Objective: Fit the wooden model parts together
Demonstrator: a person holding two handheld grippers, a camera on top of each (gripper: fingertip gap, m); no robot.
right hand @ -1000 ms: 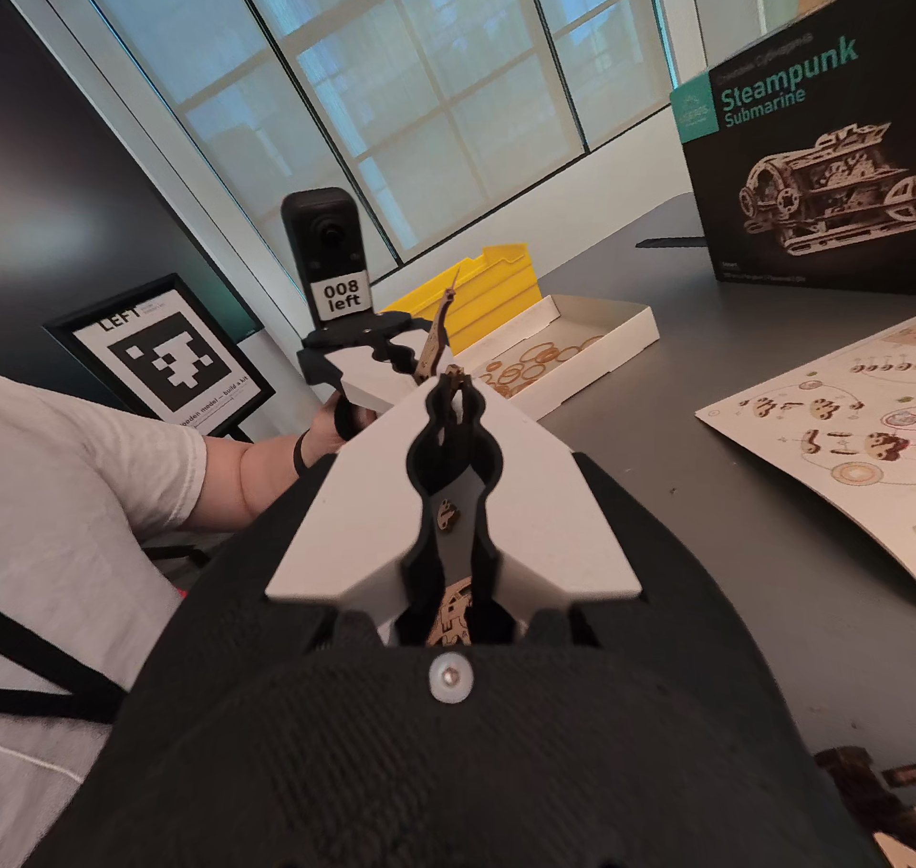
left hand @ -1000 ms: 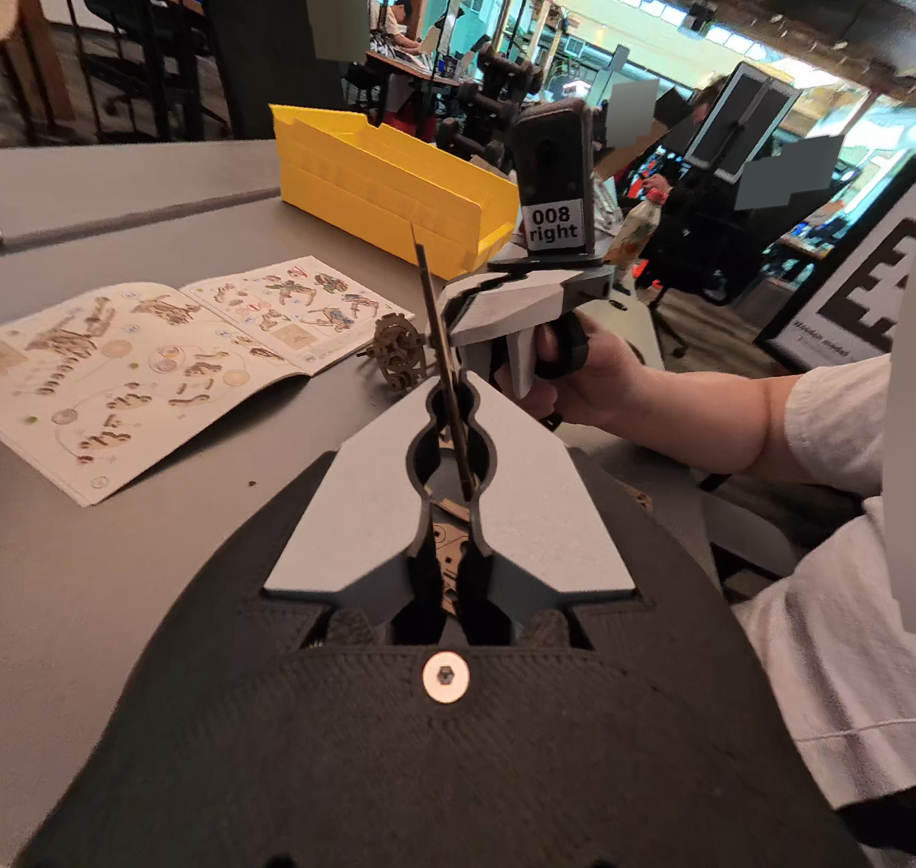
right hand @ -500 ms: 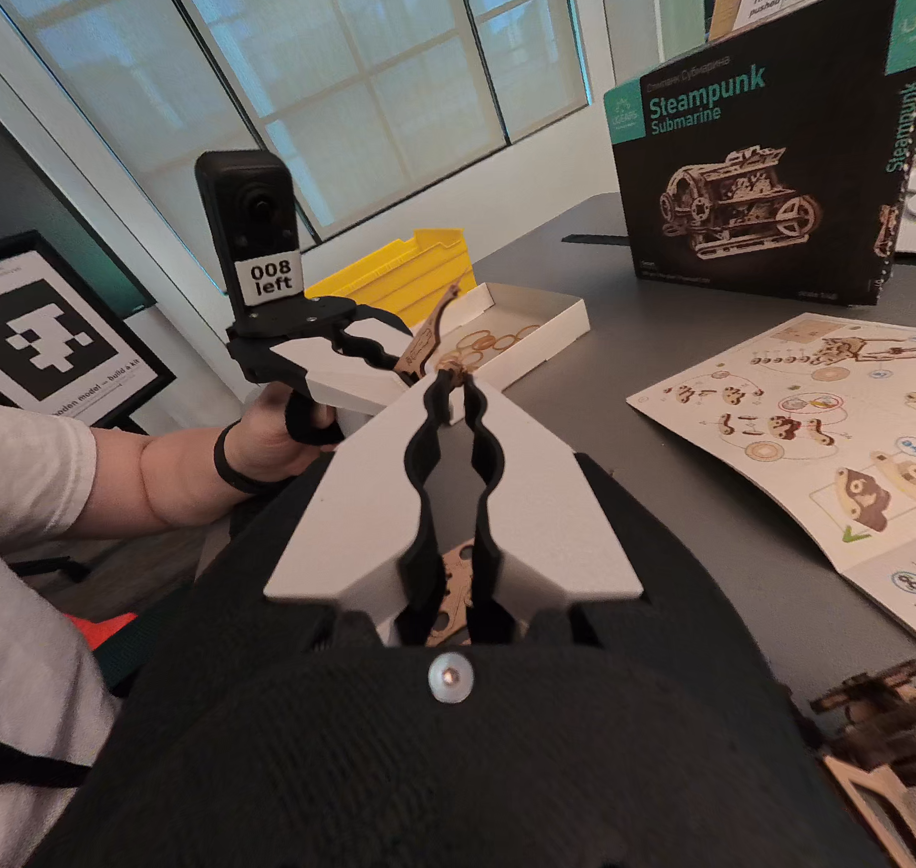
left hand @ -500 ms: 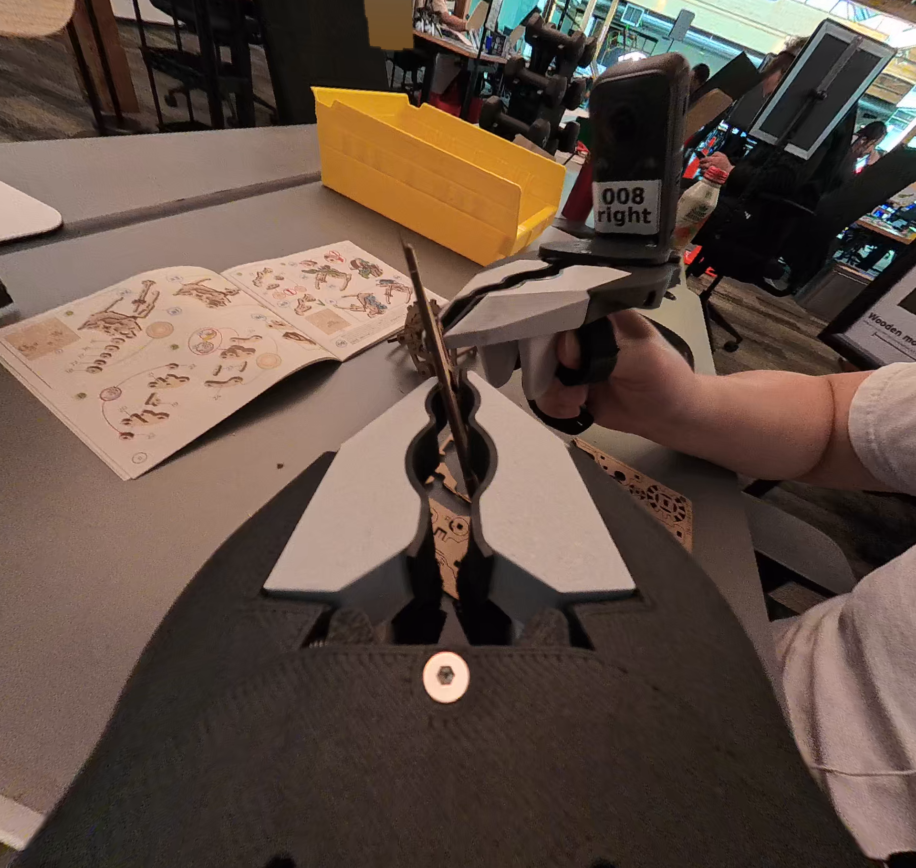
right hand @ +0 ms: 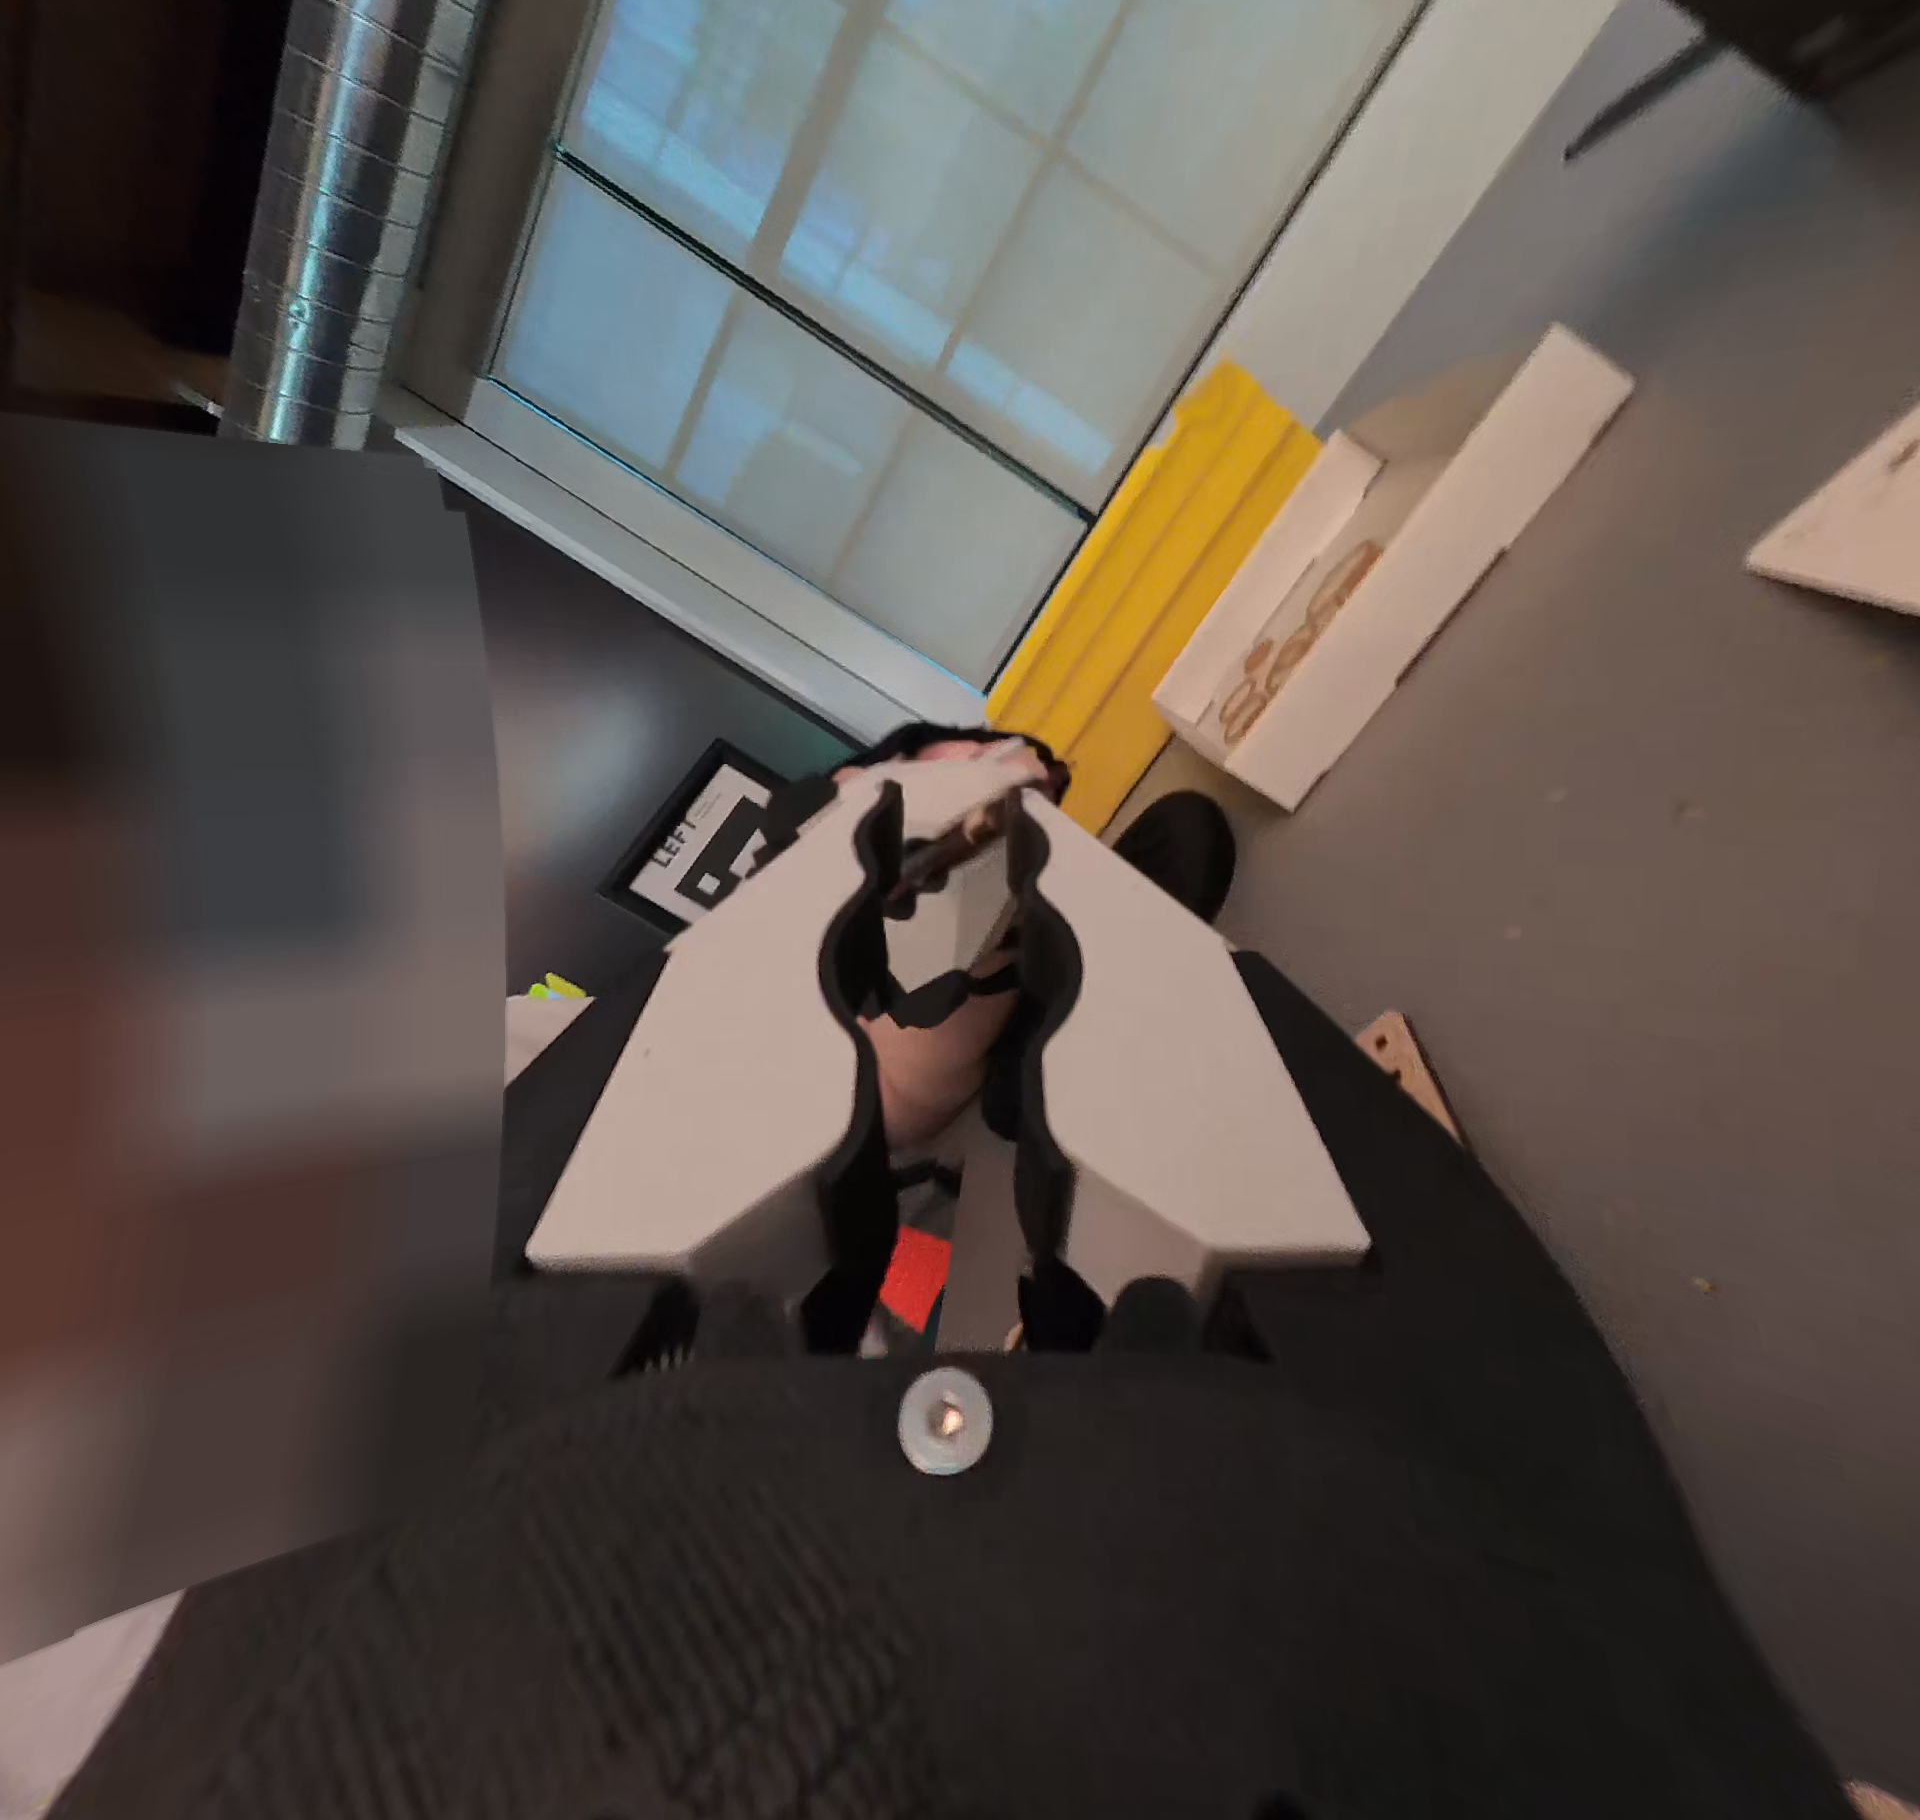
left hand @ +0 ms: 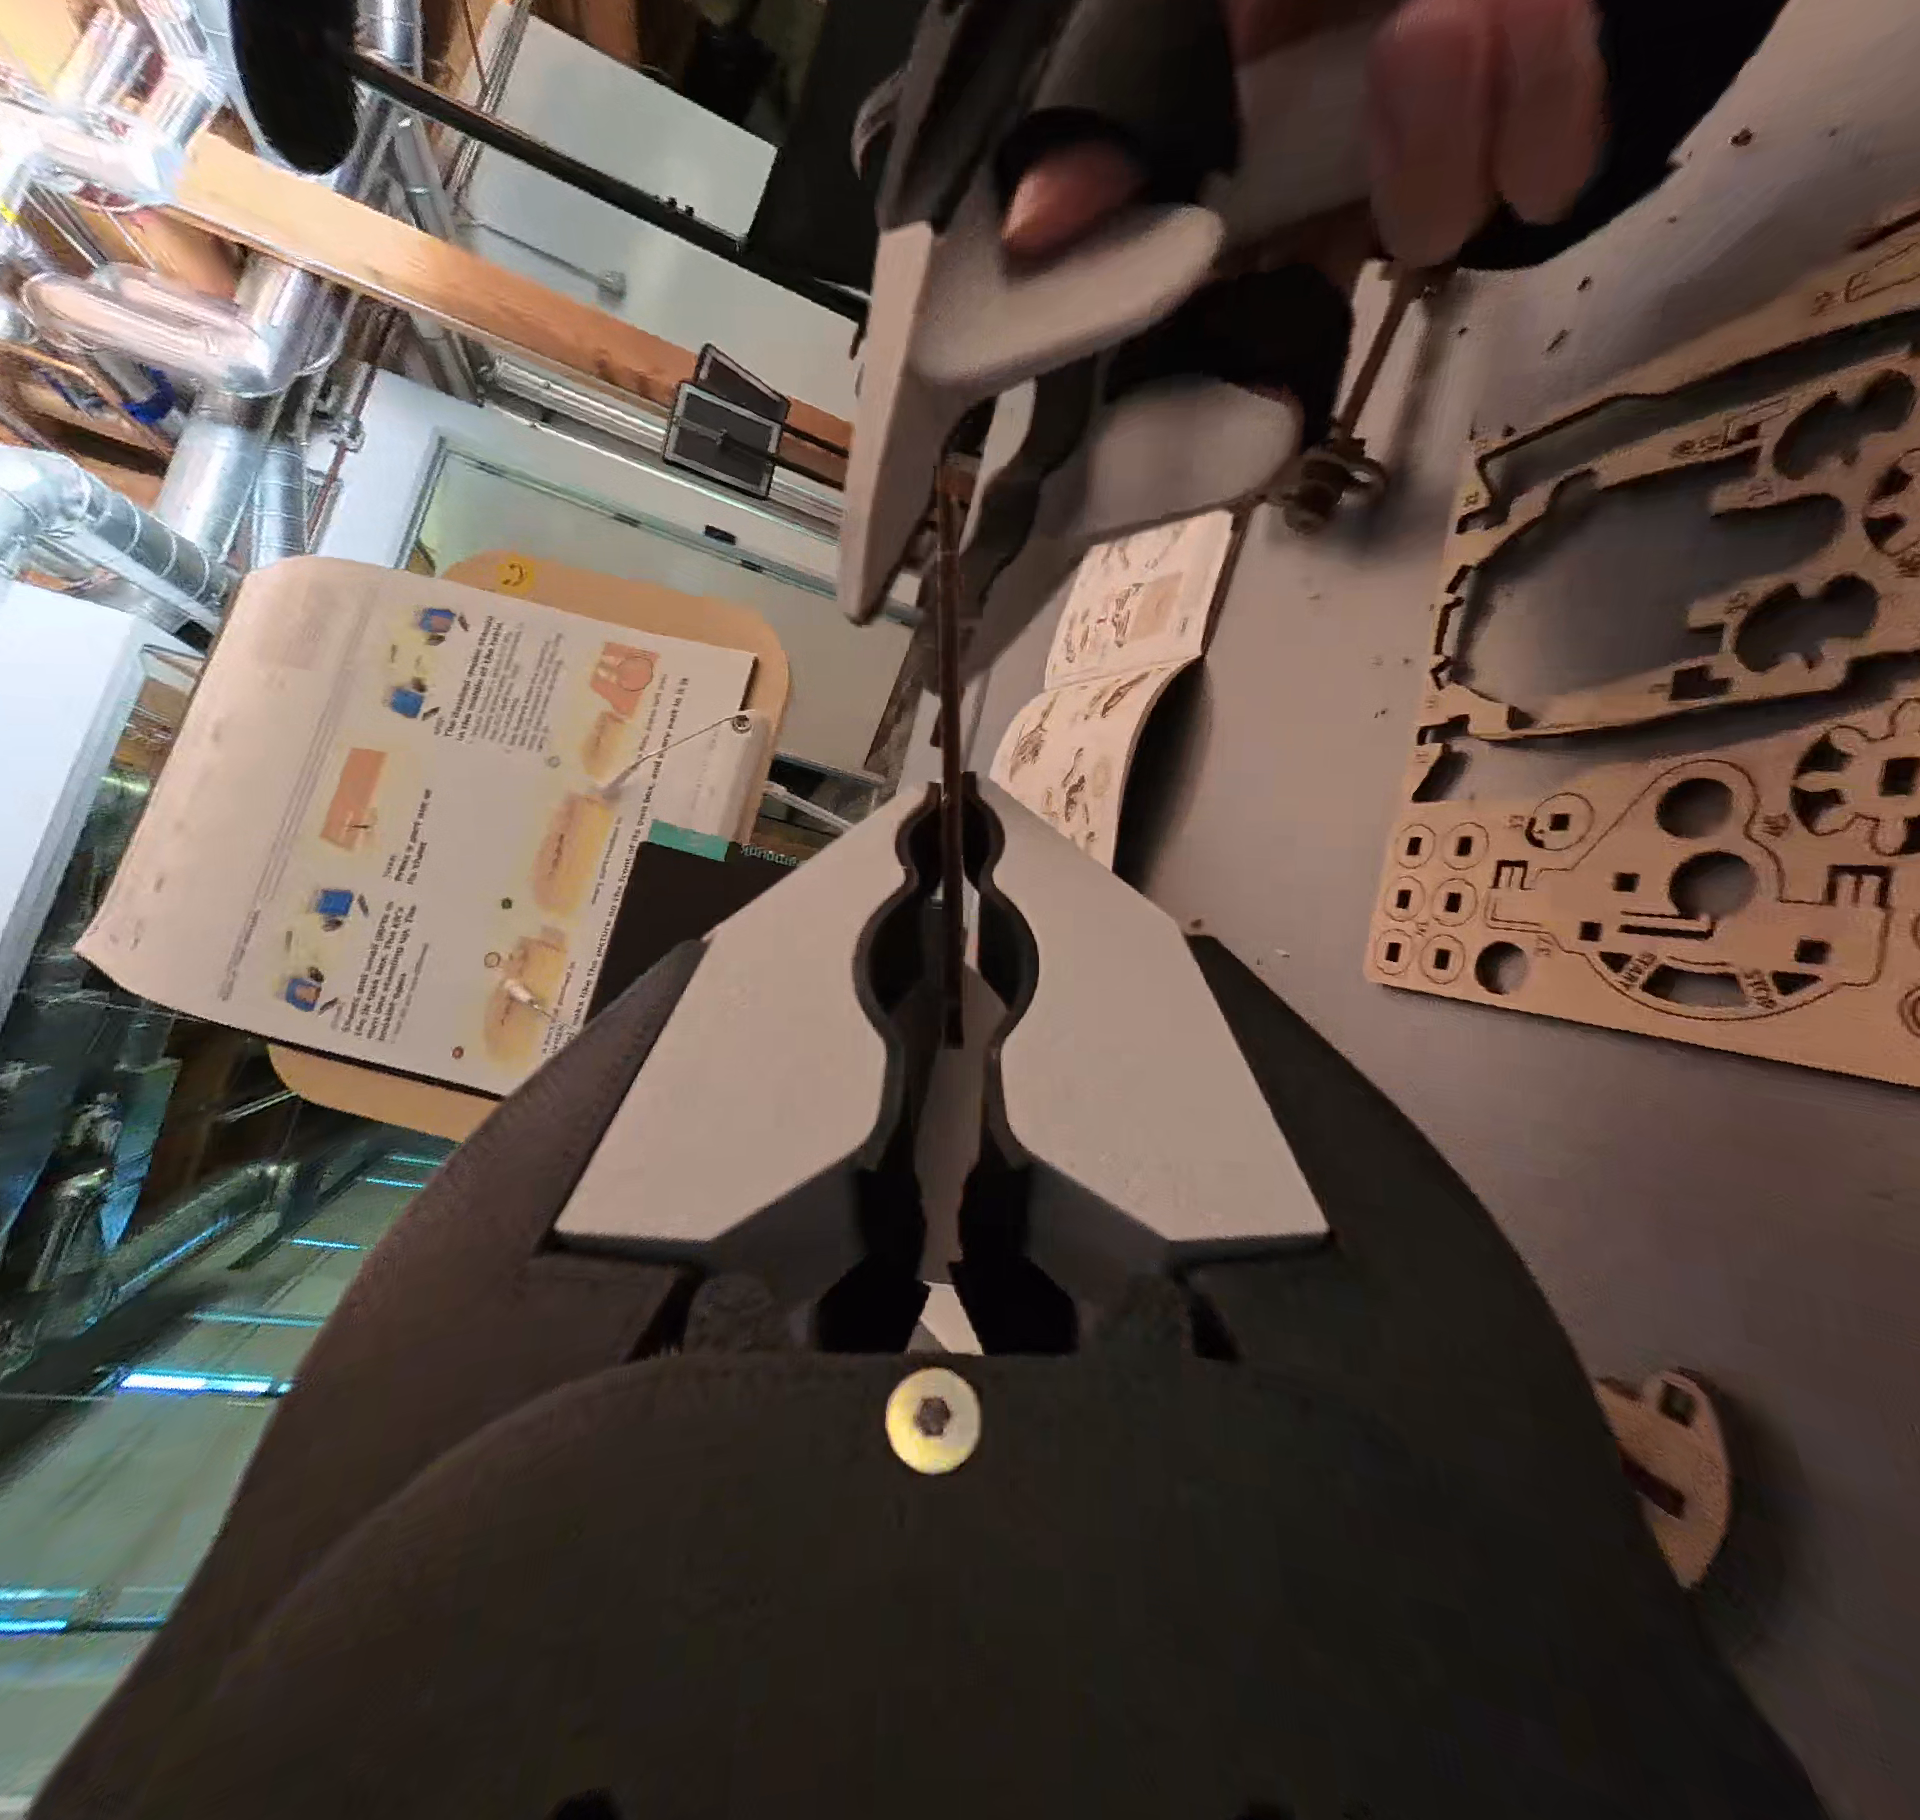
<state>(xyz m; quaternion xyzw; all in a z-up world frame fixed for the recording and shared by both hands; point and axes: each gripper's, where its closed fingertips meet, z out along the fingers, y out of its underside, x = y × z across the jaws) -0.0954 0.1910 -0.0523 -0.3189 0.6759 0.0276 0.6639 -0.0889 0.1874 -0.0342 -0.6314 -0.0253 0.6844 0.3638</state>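
My left gripper (left hand: 951, 814) is shut on a thin flat wooden part (left hand: 948, 690), seen edge-on and sticking out forward past the fingertips. My right gripper (left hand: 914, 565) is right in front of it, held by a hand, and the far end of the part runs in between its fingers. In the right wrist view my right gripper (right hand: 951, 835) has its jaws a small gap apart. A dark wooden part (right hand: 935, 854) and a white finger of the left gripper (right hand: 971, 897) lie in that gap. Whether the jaws press on anything is blurred.
A laser-cut wooden sheet (left hand: 1662, 731) with empty cut-outs lies on the grey table, with a small wooden assembly (left hand: 1330, 482), an open booklet (left hand: 1122, 669) and a loose wooden piece (left hand: 1668, 1469) nearby. A yellow bin (right hand: 1143, 575) and a white tray of rings (right hand: 1403, 565) stand farther off. The tips of both grippers are at nearly the same place.
Both grippers have rolled sharply and closed in on each other. The right gripper's jaws, pinched together before, now stand apart around the left gripper's tip. The left still grips the flat part.
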